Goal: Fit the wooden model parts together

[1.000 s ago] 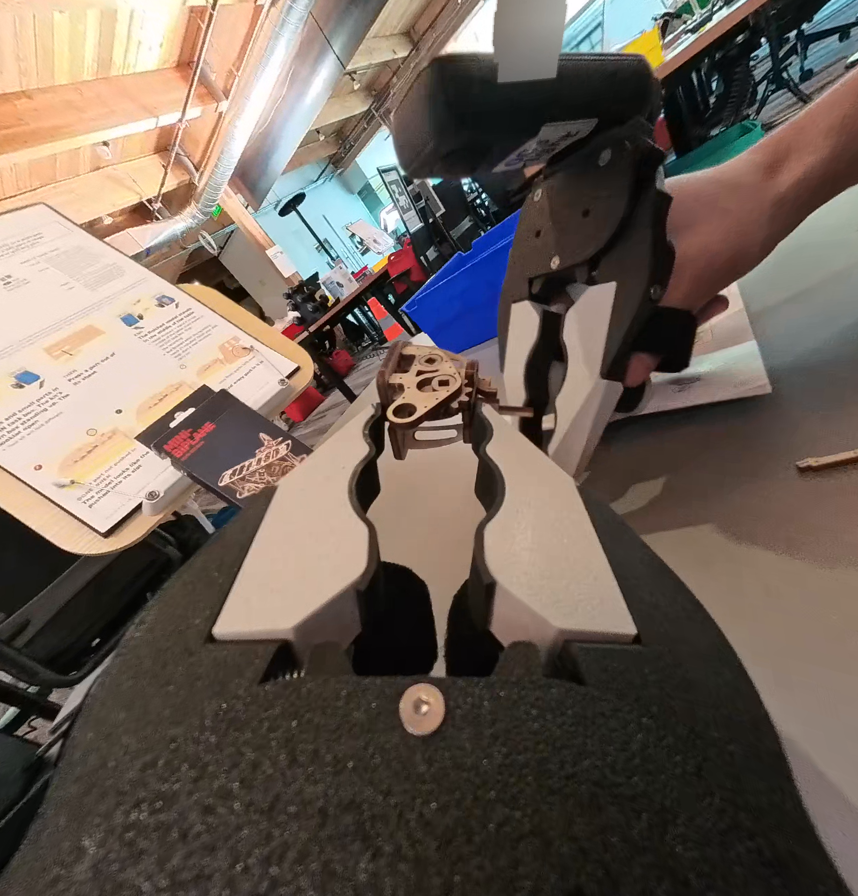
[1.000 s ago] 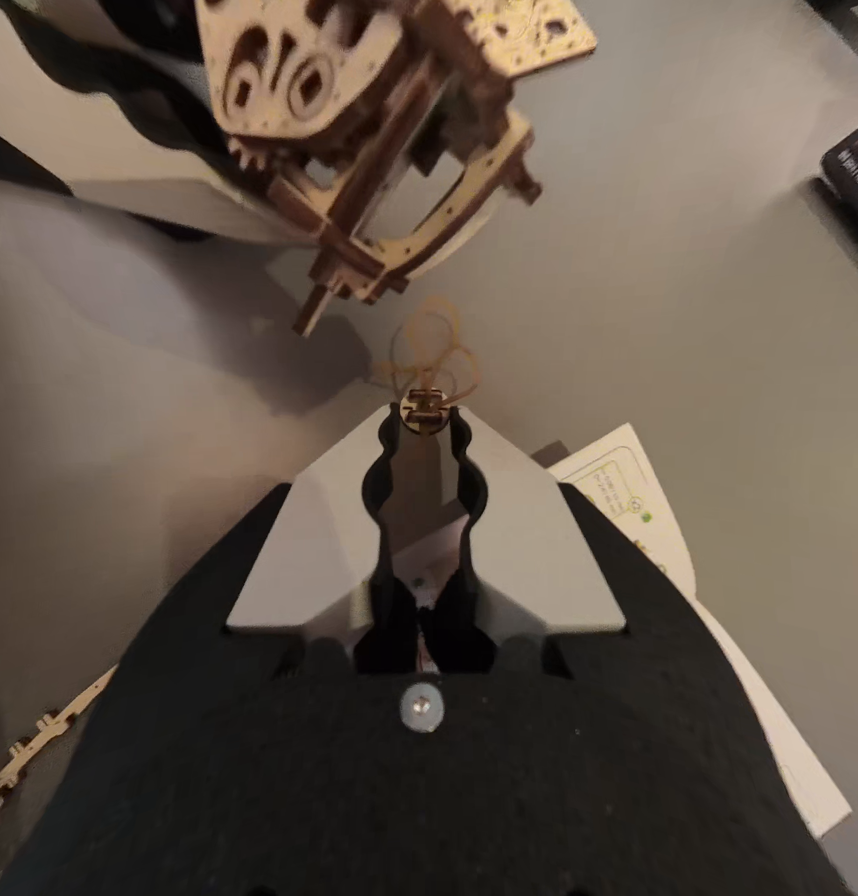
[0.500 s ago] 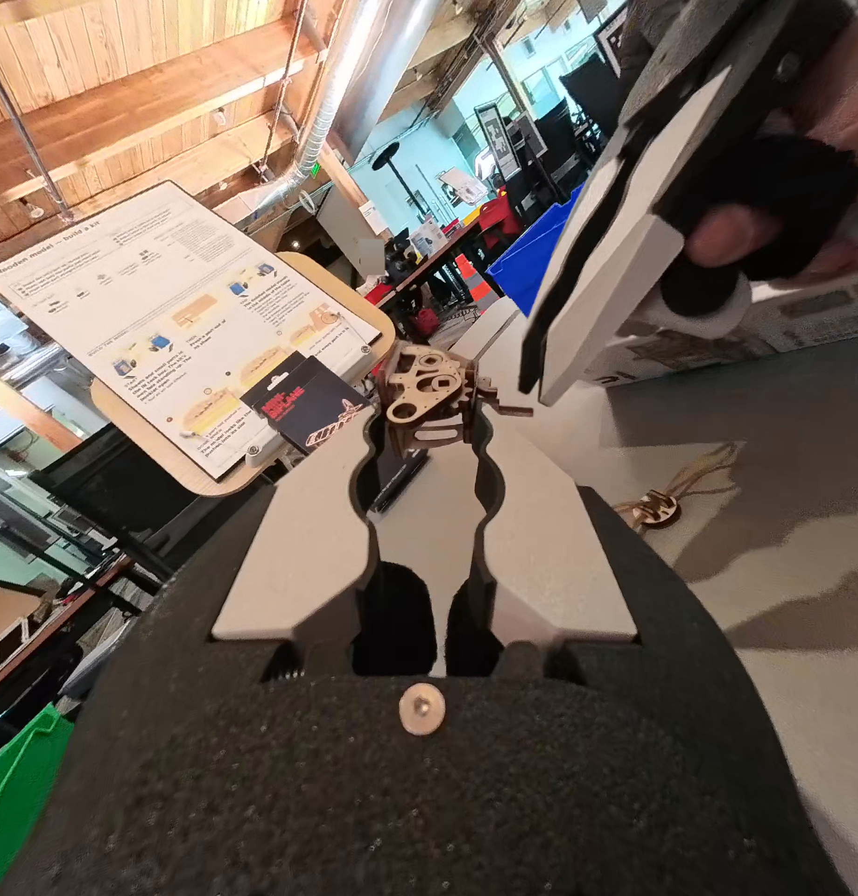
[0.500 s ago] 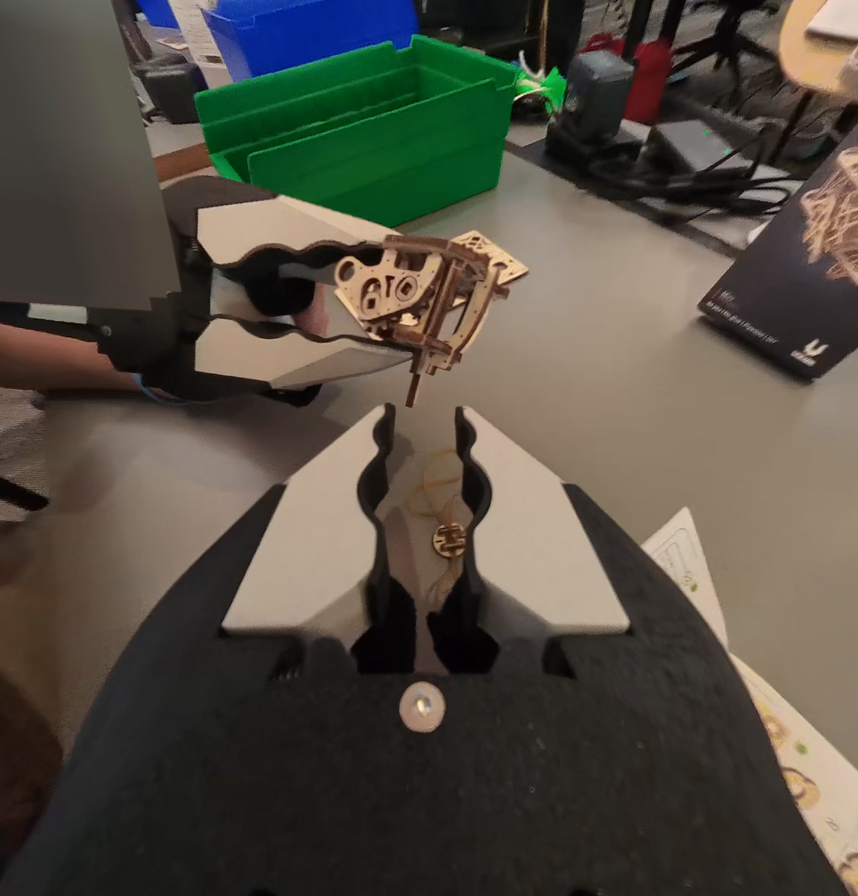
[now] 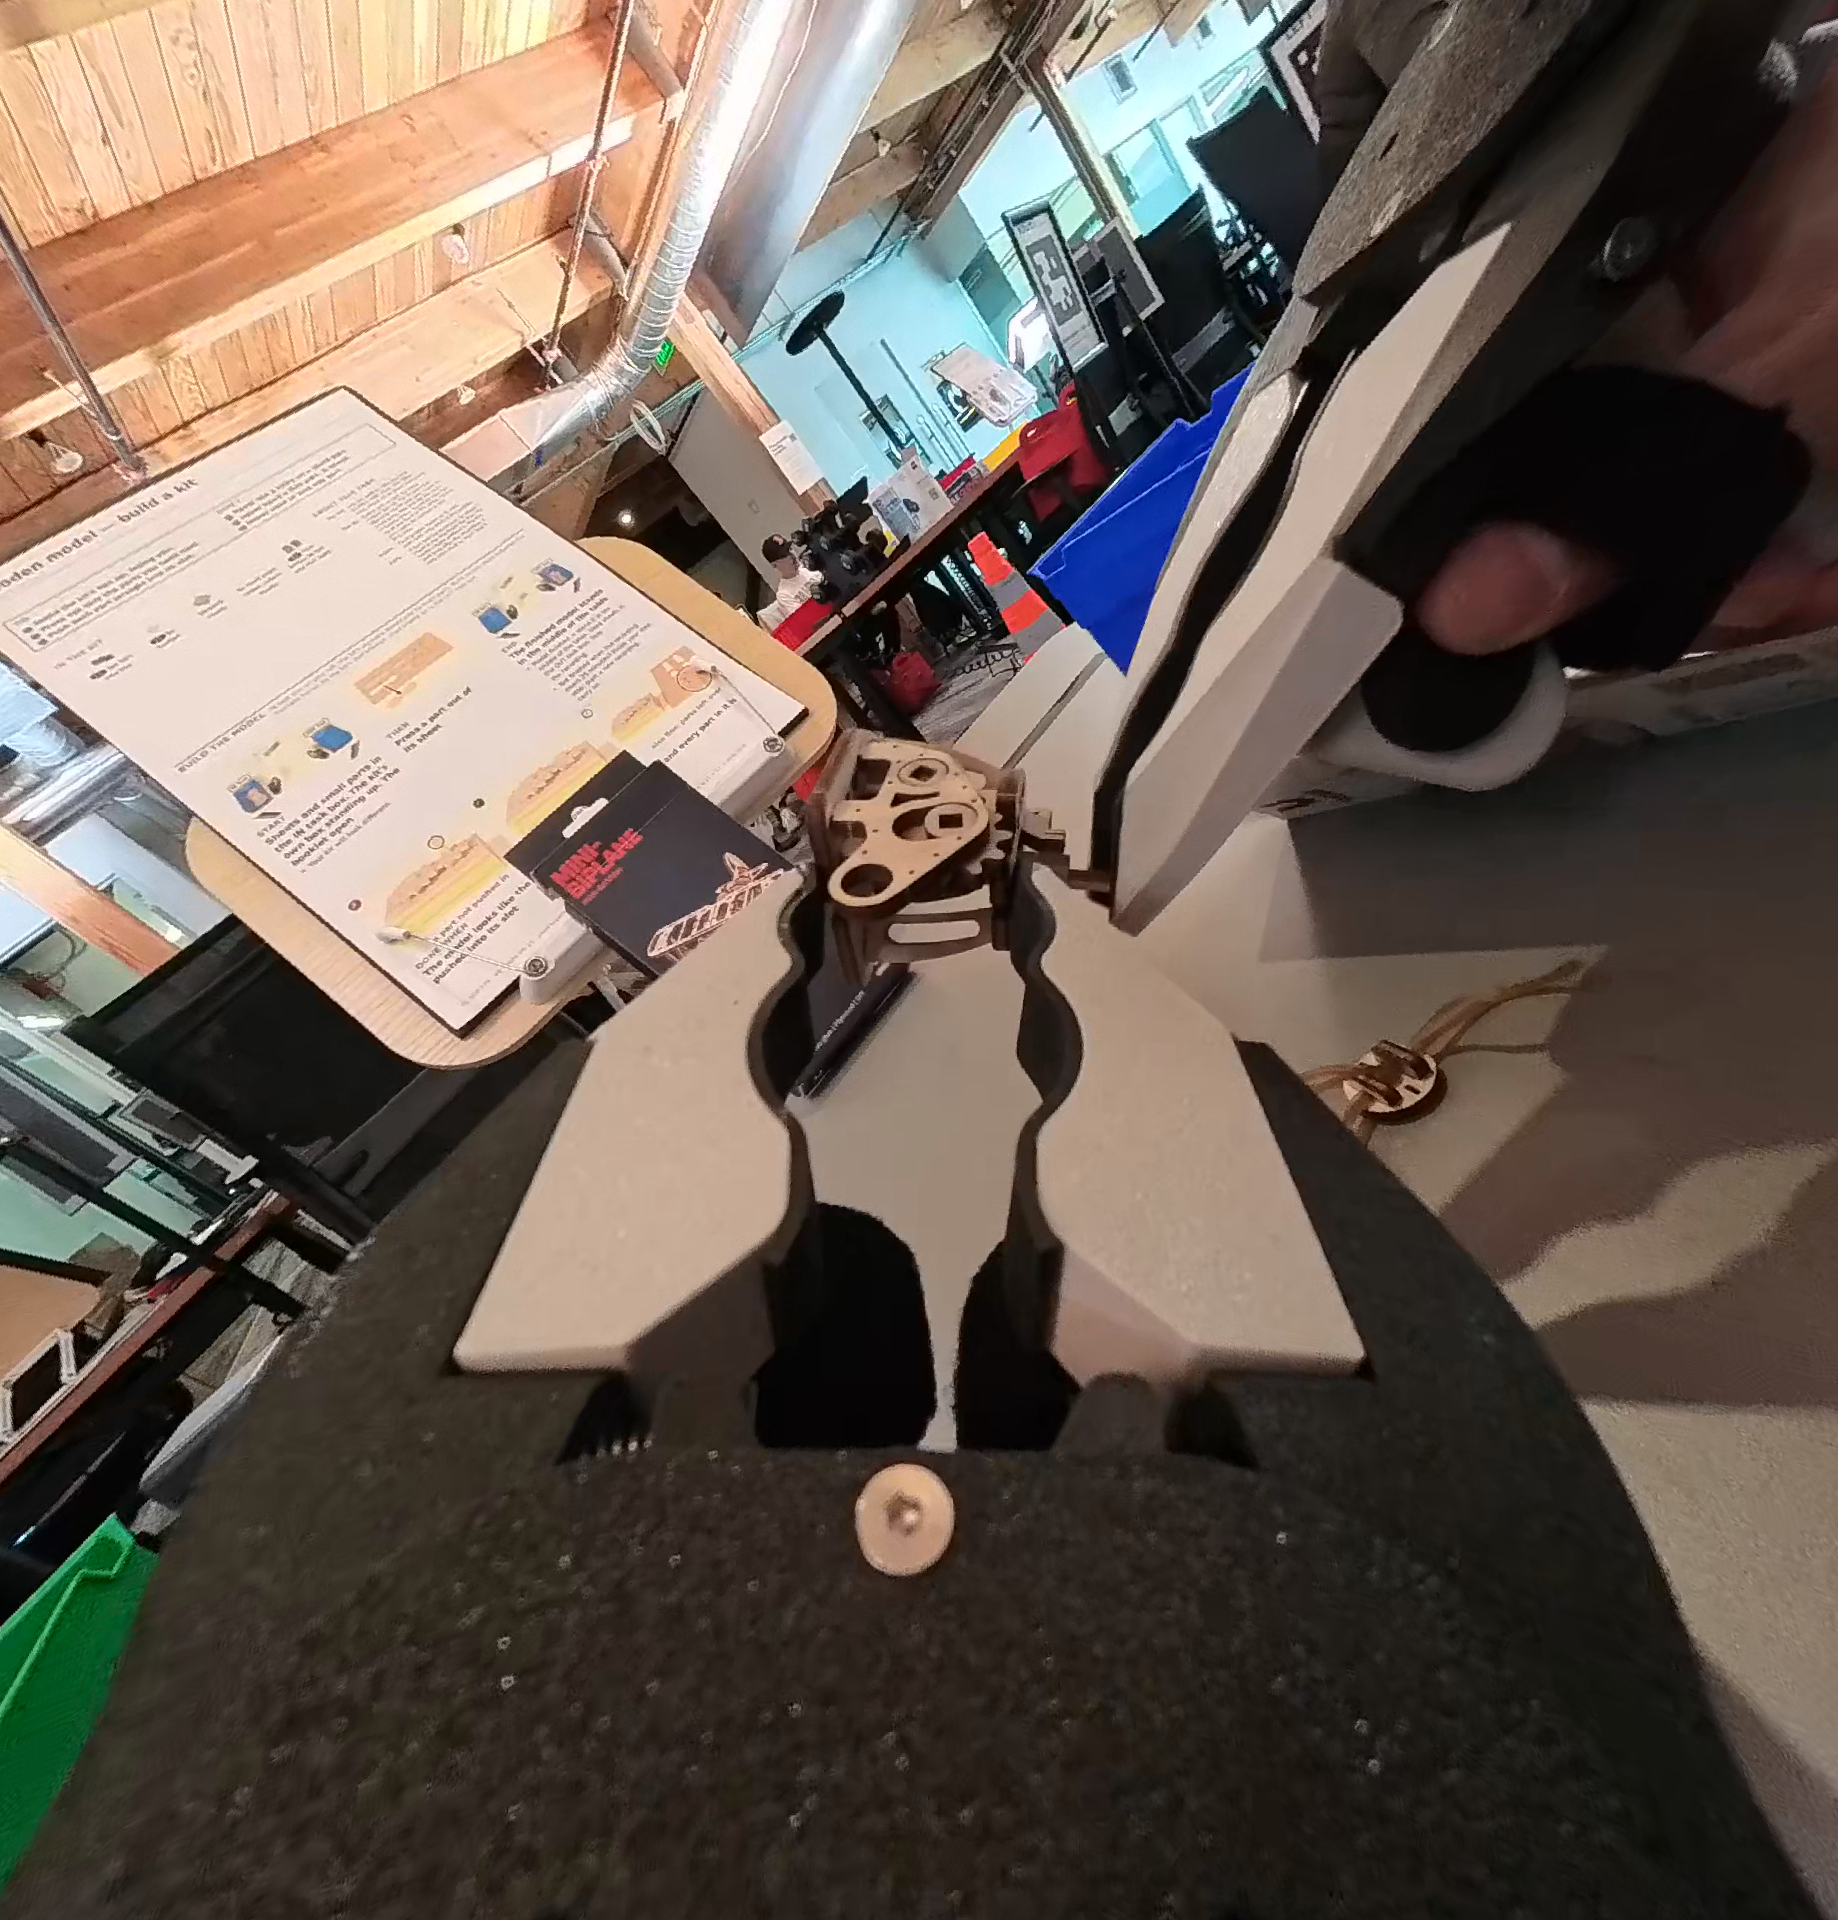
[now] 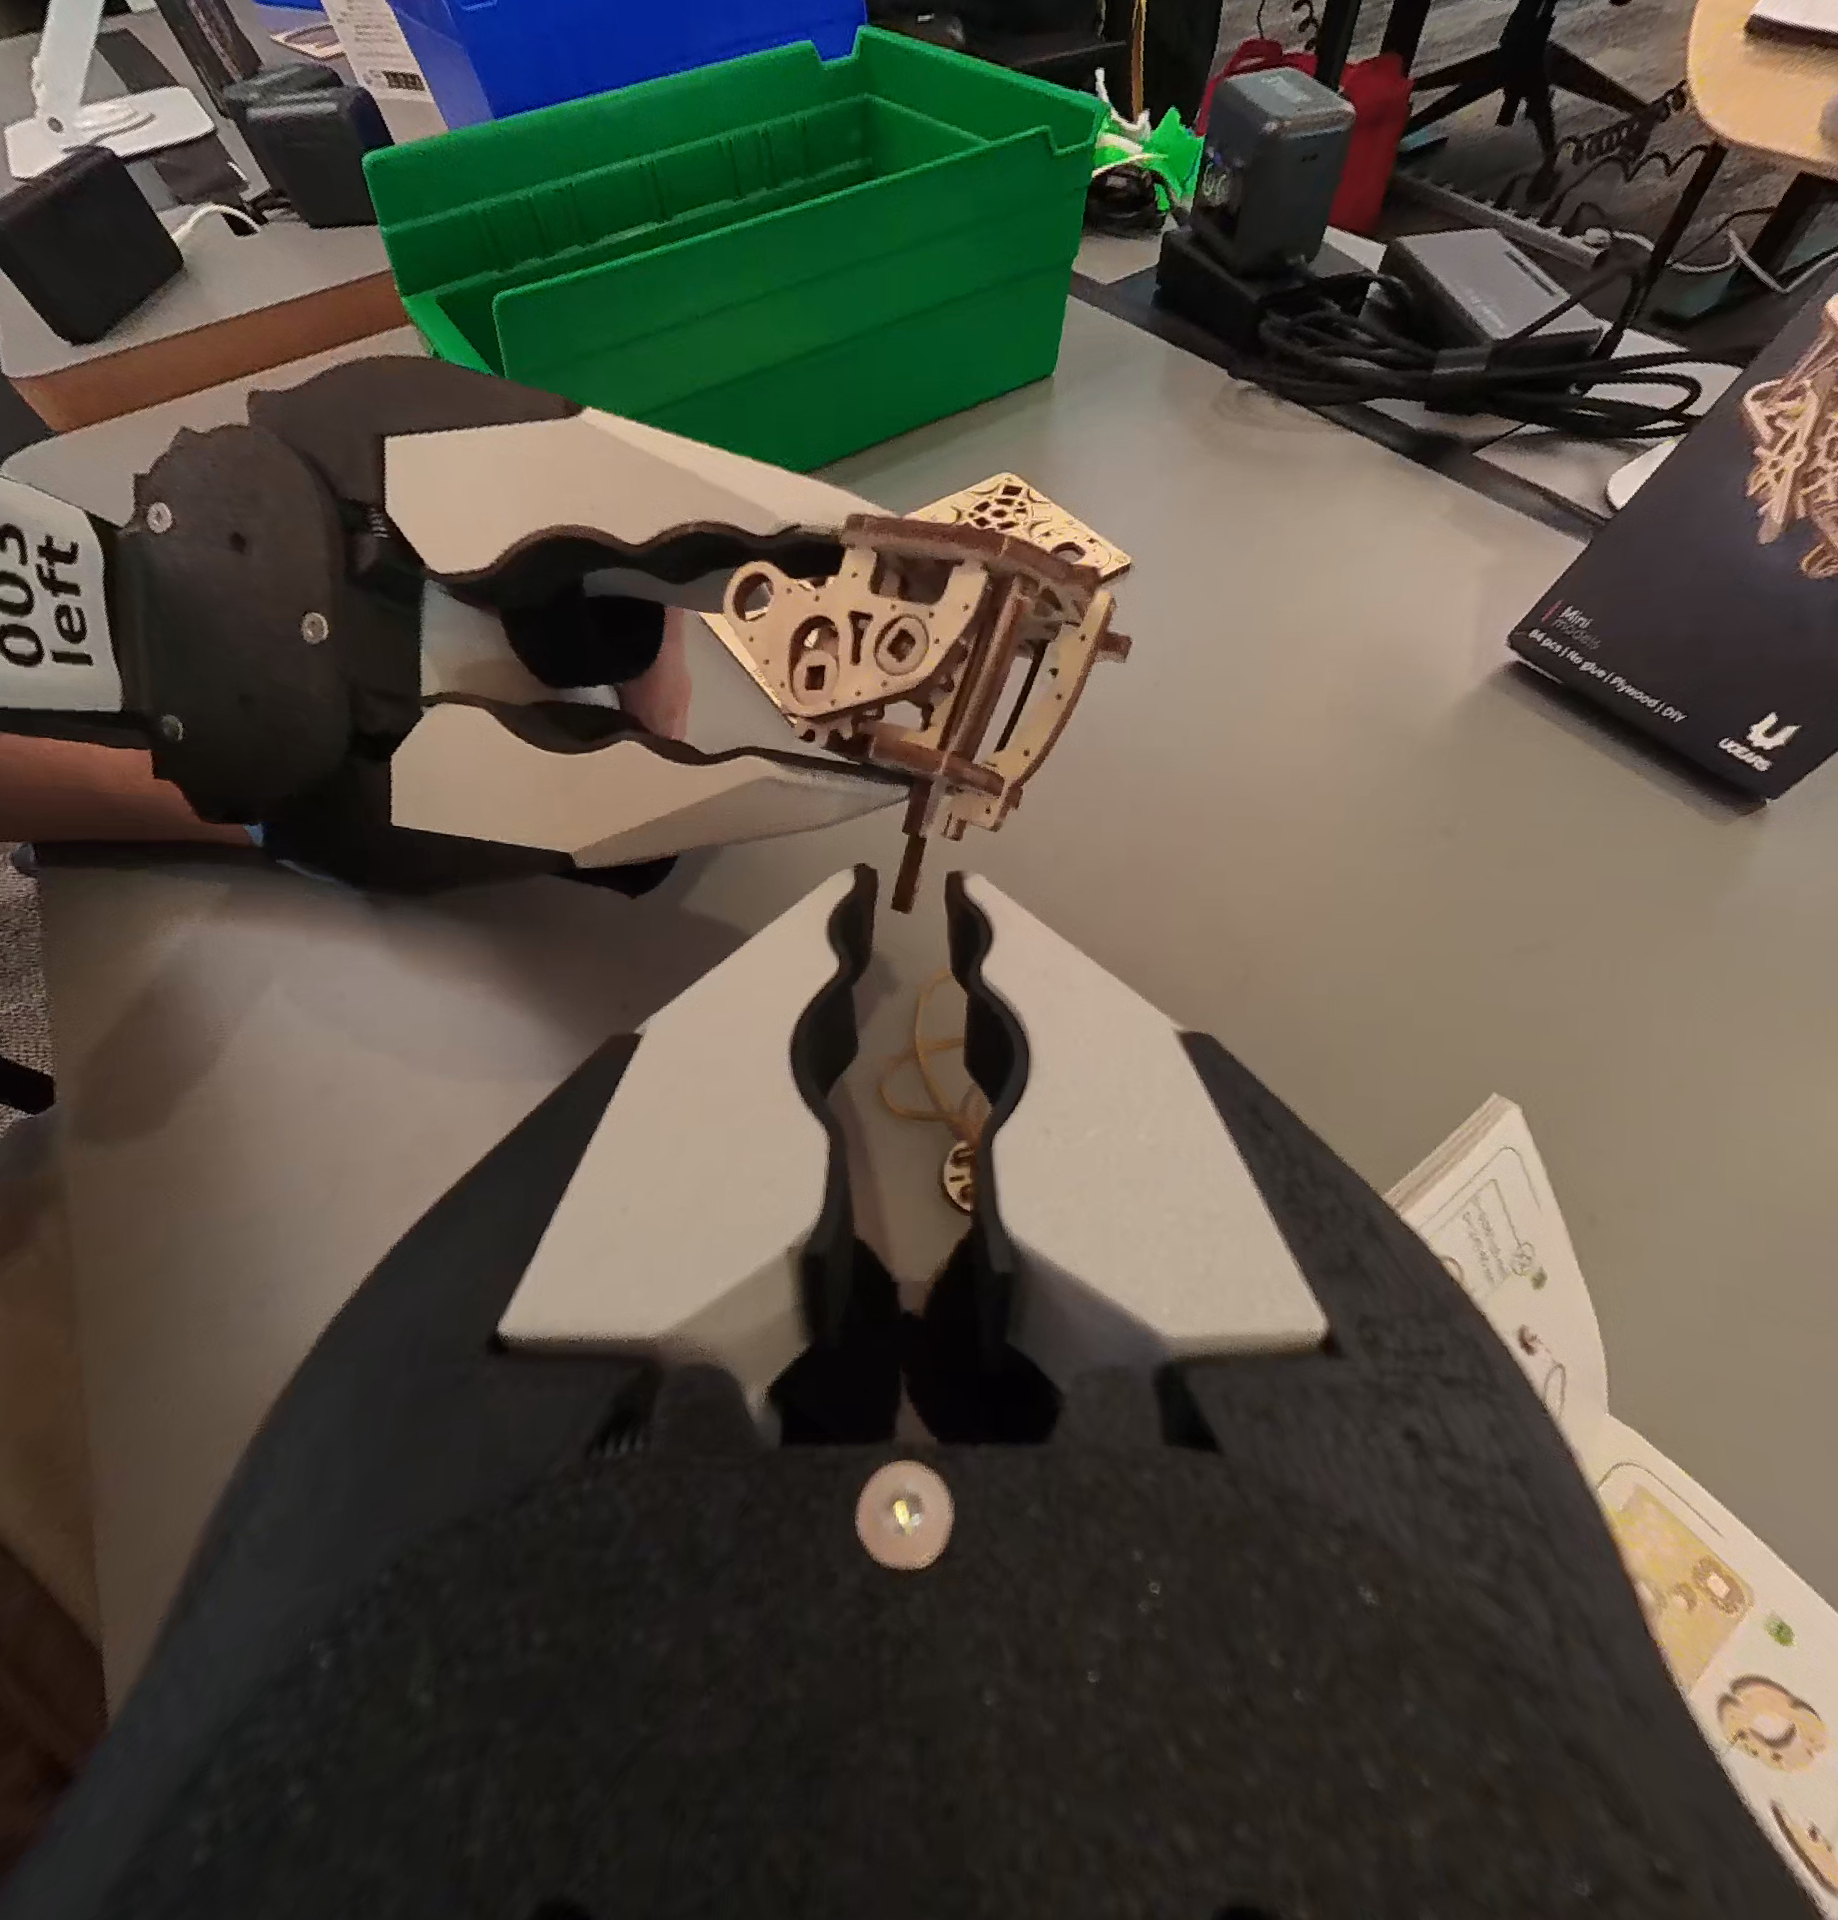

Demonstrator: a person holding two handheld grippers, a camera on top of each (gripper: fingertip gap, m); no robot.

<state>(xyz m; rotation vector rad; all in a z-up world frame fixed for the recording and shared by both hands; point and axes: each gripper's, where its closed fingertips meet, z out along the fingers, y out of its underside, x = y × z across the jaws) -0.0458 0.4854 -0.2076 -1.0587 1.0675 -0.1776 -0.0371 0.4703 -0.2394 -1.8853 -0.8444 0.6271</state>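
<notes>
Wooden model [image 6: 925, 655] sits clamped in our left claw [image 5: 910, 914] above the grey table [image 6: 1362, 883], while our empty right claw [image 6: 910, 894] gapes around its peg [image 6: 910, 868].

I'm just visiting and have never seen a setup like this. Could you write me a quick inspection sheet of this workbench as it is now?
Surface: grey table, mostly bare in the middle.
Job's things: wooden model held in the air; small wooden disc with rubber bands lying on the table.
Clutter: green bin, dark kit box, booklet, instruction board.
Grippers: left gripper shut on the model; right gripper open, empty, tips at the model's peg.
Cables: black tangle at the far edge.
Surroundings: workshop with wooden ceiling and silver duct.
</notes>
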